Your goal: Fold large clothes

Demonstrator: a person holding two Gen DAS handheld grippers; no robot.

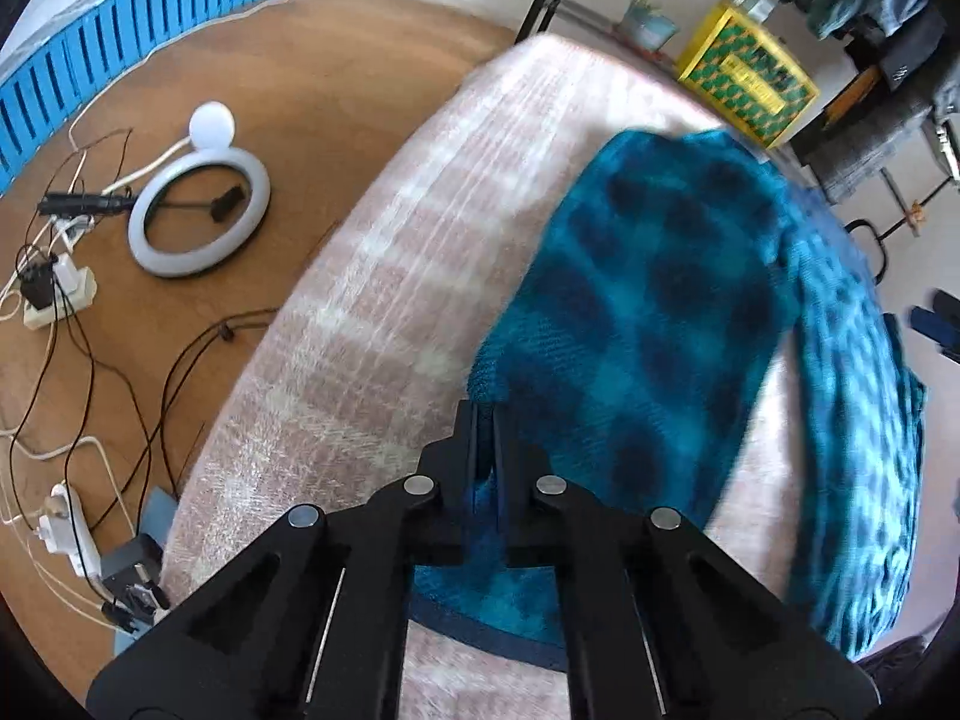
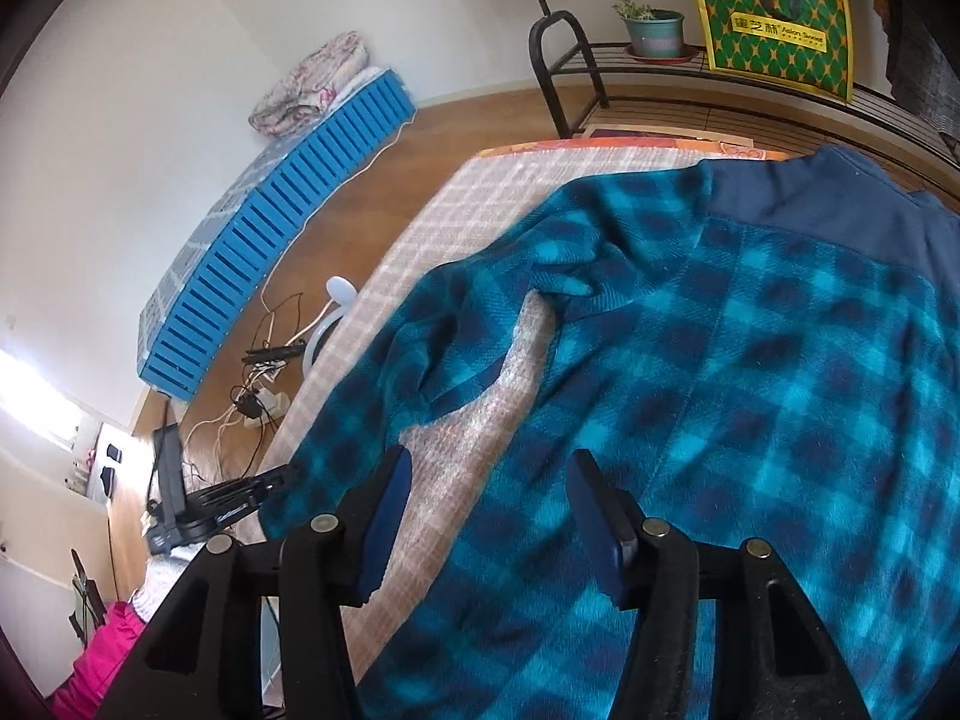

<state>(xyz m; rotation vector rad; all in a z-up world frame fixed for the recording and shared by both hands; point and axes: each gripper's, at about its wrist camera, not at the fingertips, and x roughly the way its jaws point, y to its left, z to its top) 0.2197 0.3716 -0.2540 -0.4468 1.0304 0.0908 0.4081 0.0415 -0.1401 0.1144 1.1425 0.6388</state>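
A teal and navy plaid fleece jacket (image 2: pixel 750 360) lies spread on a table covered by a pink checked cloth (image 1: pixel 360 300), its navy collar (image 2: pixel 798 204) at the far end. One sleeve (image 1: pixel 648 300) runs down to my left gripper (image 1: pixel 485 420), which is shut on the sleeve's cuff. The right wrist view also shows that left gripper (image 2: pixel 291 471) at the sleeve's end by the table's left edge. My right gripper (image 2: pixel 489 480) hovers over the jacket's body near the armpit, jaws apart, pads not pressing on the fabric.
On the wooden floor left of the table lie a ring light (image 1: pixel 198 210), power strips and tangled cables (image 1: pixel 54 300). A blue slatted pallet (image 2: pixel 270 228) lines the wall. Behind the table stands a black rack (image 2: pixel 660 78) with a potted plant (image 2: pixel 654 30) and a yellow-green bag (image 2: pixel 774 24).
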